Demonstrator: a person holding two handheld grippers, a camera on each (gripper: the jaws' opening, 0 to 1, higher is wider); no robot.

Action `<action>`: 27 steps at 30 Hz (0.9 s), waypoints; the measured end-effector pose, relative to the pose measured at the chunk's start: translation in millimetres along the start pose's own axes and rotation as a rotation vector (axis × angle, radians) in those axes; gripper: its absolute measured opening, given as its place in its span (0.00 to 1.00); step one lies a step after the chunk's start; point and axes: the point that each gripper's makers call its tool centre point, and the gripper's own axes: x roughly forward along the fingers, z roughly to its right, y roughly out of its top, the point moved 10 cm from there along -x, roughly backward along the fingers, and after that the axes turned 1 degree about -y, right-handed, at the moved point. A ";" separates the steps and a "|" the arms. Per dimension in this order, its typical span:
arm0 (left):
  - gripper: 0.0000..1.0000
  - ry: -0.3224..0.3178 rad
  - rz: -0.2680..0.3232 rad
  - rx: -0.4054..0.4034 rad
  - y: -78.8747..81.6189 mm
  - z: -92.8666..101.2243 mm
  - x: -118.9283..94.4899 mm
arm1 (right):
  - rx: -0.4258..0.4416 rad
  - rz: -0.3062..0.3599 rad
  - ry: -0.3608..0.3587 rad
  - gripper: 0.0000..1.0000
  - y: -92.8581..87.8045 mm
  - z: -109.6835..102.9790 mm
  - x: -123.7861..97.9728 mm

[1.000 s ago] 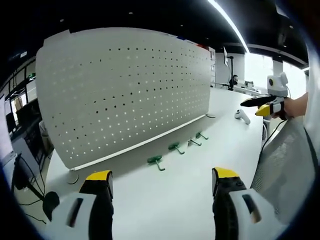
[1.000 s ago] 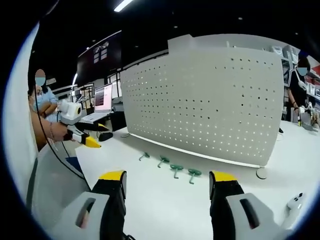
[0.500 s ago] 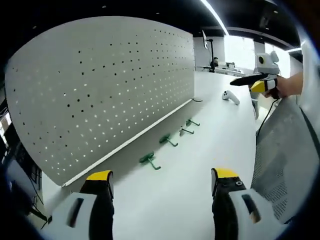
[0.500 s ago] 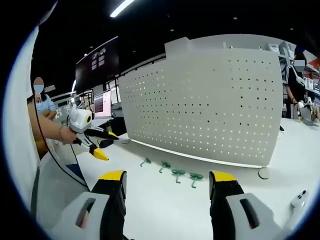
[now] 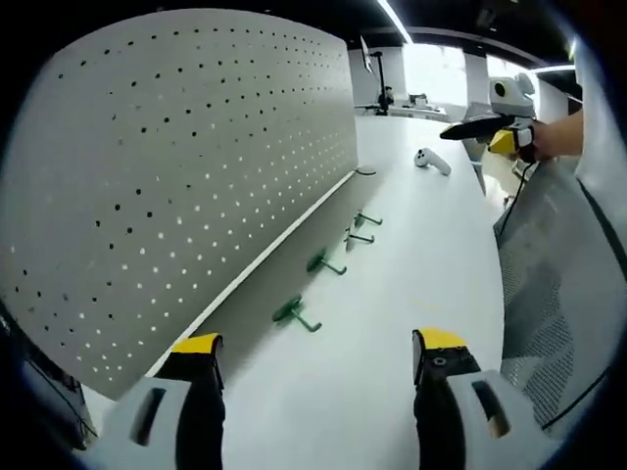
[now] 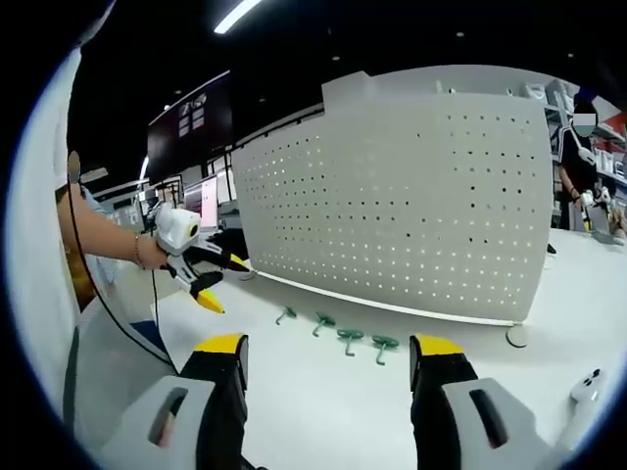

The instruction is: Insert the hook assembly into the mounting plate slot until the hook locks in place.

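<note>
White pegboard (image 5: 176, 186) standing upright on a white table (image 5: 411, 264), four green hooks (image 5: 294, 314) lying in a row on the table just before its base, left gripper (image 5: 312, 357) and right gripper (image 6: 324, 352) both empty, jaws spread apart, raised above the table, white controller (image 5: 431, 161) farther along.

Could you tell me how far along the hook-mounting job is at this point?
Nothing is mounted yet. Four green hooks lie on the white table below the perforated mounting plate. The left gripper and right gripper are both open and empty. Picking up, inserting and locking a hook all remain.
</note>
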 end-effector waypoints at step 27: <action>0.77 -0.225 -0.204 0.236 11.0 -31.9 55.7 | -0.018 -0.024 0.021 0.66 -3.0 -2.9 3.5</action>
